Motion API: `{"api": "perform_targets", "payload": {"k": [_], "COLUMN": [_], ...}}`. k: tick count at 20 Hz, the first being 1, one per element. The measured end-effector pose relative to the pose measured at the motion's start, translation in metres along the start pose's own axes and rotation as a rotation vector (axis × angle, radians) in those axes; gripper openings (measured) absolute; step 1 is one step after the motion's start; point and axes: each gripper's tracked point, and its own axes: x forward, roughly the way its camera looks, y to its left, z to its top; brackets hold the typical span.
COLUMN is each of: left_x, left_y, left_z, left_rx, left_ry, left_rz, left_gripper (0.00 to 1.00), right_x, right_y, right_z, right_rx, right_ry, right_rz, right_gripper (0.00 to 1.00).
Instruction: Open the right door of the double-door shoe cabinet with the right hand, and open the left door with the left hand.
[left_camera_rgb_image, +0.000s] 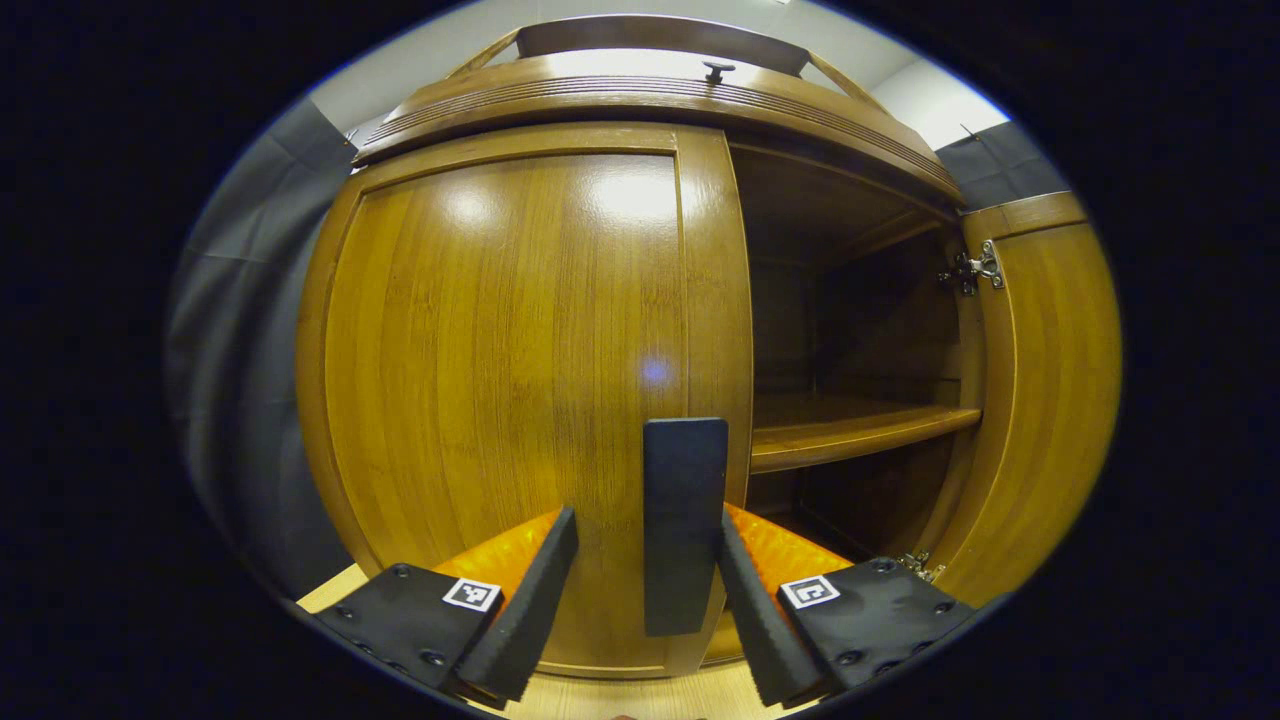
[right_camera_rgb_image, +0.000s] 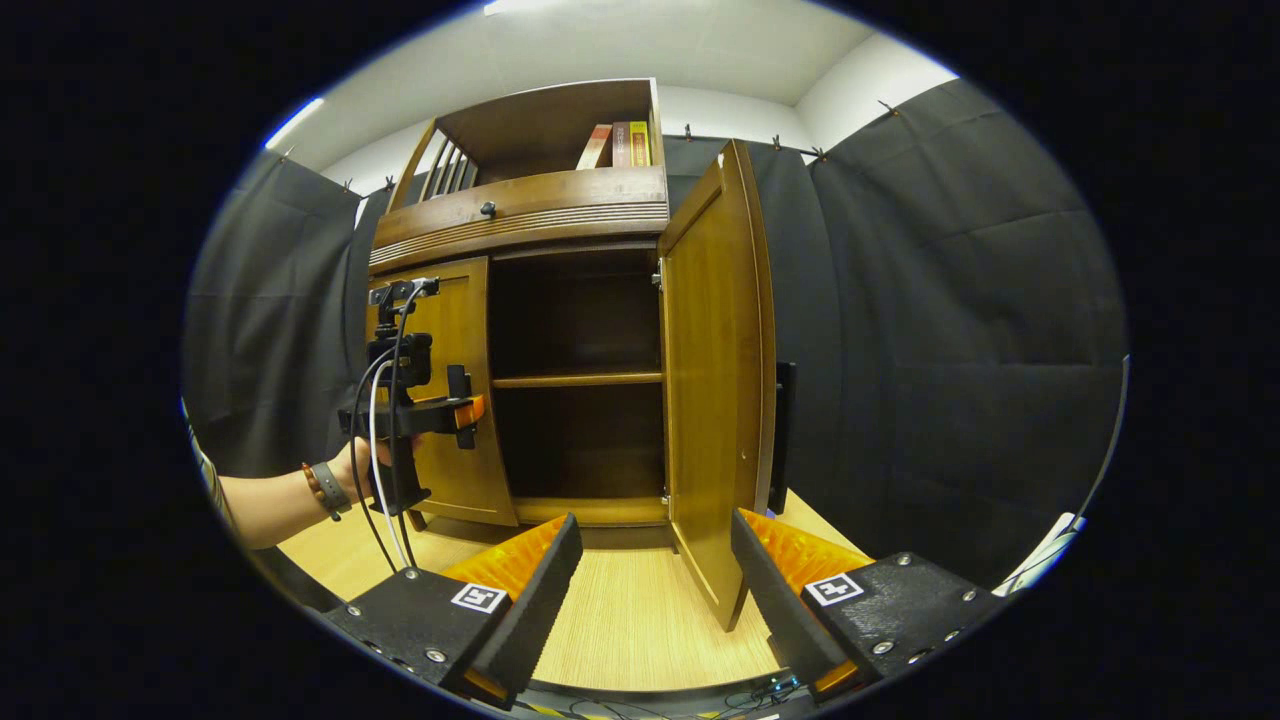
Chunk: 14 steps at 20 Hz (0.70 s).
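Observation:
The brown shoe cabinet's left door (left_camera_rgb_image: 500, 380) is closed and close in front of me. Its dark upright handle (left_camera_rgb_image: 685, 520) stands between my left gripper's (left_camera_rgb_image: 648, 525) open fingers, the right pad near it, a gap on the left. The right door (left_camera_rgb_image: 1050, 400) is swung wide open, baring a shelf (left_camera_rgb_image: 860, 430). In the right gripper view the right door (right_camera_rgb_image: 715, 380) stands open edge-on, and my right gripper (right_camera_rgb_image: 655, 535) is open and holds nothing, back from the cabinet. A hand holds the left gripper (right_camera_rgb_image: 462, 395) at the closed left door (right_camera_rgb_image: 450, 330).
A drawer with a small knob (right_camera_rgb_image: 487, 209) runs above the doors, and books (right_camera_rgb_image: 620, 145) stand on the top shelf. The cabinet stands on a light wooden floor (right_camera_rgb_image: 630, 610). Black cloth walls (right_camera_rgb_image: 950, 350) close in both sides.

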Motion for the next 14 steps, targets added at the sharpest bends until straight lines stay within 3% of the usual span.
{"api": "perform_targets", "payload": {"k": [6, 10, 14], "left_x": [0.011, -0.001, -0.015], "left_y": [-0.018, -0.016, -0.015], "left_z": [-0.001, 0.000, 0.000], "left_rx": [-0.009, -0.020, -0.027], "left_ry": [0.002, 0.000, 0.014], "left_rz": [-0.046, -0.019, -0.033], "left_gripper": [0.41, 0.34, 0.34], "right_x": [-0.001, -0.005, -0.010], "right_y": [0.003, 0.004, 0.006], "right_z": [-0.003, -0.009, -0.014], "right_rx": [-0.015, -0.016, -0.040], "right_ry": [0.007, 0.015, 0.021], "right_rz": [0.002, -0.009, -0.018], "right_gripper": [0.93, 0.93, 0.93]}}
